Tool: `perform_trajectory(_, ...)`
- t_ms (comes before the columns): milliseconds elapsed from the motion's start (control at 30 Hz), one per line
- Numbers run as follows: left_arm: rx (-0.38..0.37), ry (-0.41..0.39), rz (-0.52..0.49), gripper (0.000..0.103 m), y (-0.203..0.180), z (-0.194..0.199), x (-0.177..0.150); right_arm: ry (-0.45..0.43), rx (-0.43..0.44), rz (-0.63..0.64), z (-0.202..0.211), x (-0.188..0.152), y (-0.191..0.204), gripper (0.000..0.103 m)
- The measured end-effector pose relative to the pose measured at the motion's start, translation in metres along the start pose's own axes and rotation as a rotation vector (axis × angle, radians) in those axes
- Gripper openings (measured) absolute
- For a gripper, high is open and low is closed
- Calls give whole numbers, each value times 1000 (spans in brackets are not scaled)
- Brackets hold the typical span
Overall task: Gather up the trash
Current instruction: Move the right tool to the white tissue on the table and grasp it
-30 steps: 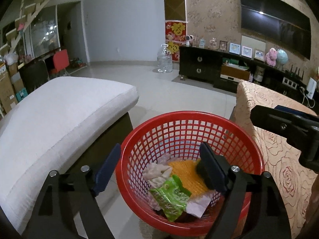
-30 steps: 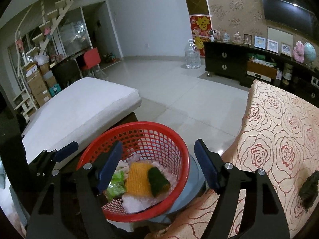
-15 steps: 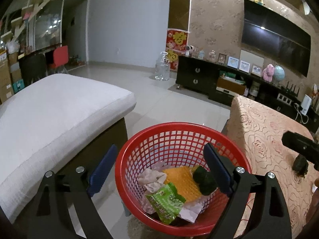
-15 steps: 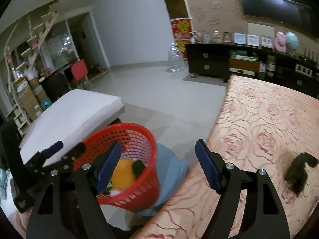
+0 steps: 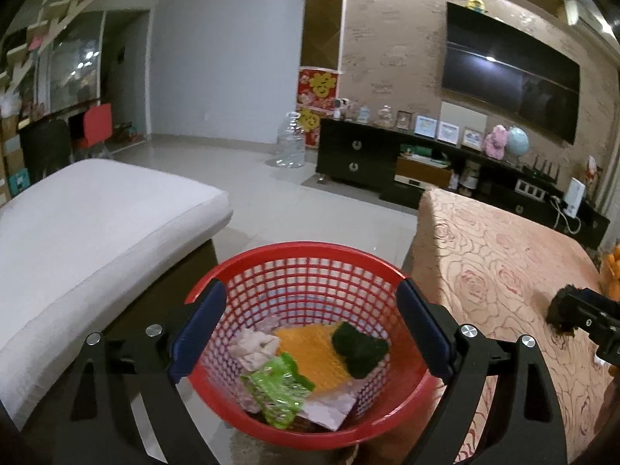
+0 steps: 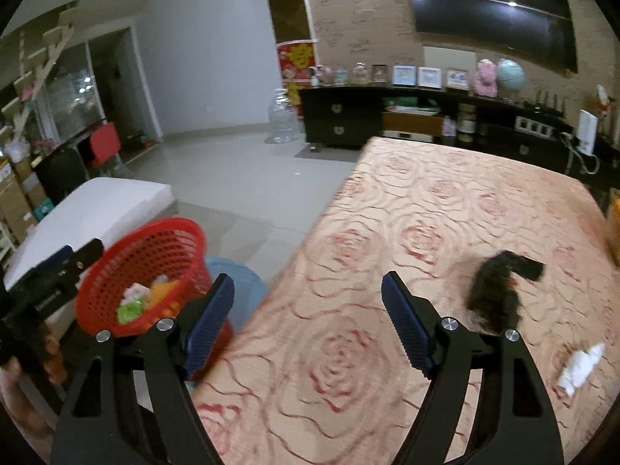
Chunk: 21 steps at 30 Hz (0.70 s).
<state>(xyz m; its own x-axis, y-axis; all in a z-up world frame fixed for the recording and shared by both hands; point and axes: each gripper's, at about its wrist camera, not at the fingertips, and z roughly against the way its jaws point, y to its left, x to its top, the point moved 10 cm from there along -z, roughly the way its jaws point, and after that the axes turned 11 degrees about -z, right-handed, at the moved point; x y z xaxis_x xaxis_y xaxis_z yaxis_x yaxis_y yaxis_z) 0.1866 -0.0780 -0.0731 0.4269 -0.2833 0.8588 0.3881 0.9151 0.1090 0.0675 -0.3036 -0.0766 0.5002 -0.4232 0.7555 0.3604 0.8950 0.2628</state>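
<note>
I'm swinging the right tool (image 6: 308,319) — jaws wide, empty — toward the dark scrap (image 6: 494,296) on the worktop (image 6: 407,201); left tool (image 5: 310,333), also spread, is bracketing the basket (image 5: 310,250) — approaching low, squarely.

red mesh basket (image 5: 310,259); rose-patterned peach tablecloth (image 6: 445,209); green wrapper (image 5: 277,391); orange sheet (image 5: 310,352); white cushion (image 5: 89,224).
</note>
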Motion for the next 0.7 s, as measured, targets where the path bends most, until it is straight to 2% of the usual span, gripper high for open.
perform_trajectory(200,-26,-10,-30,86,-19,1,1,-24,-91,-9,12,-5,-41,77)
perform_trajectory(400,-40,-7,-53,86,-29,2,-2,-39,-176,-70,25,-12,-96,77)
perform_trajectory(533,-42,-3,-67,86,-34,2,-3,-50,-246,-129,34,-18,-142,77)
perform_trajectory(700,-38,7,-79,86,-38,-1,-6,-66,-386,-240,45,-27,-217,77)
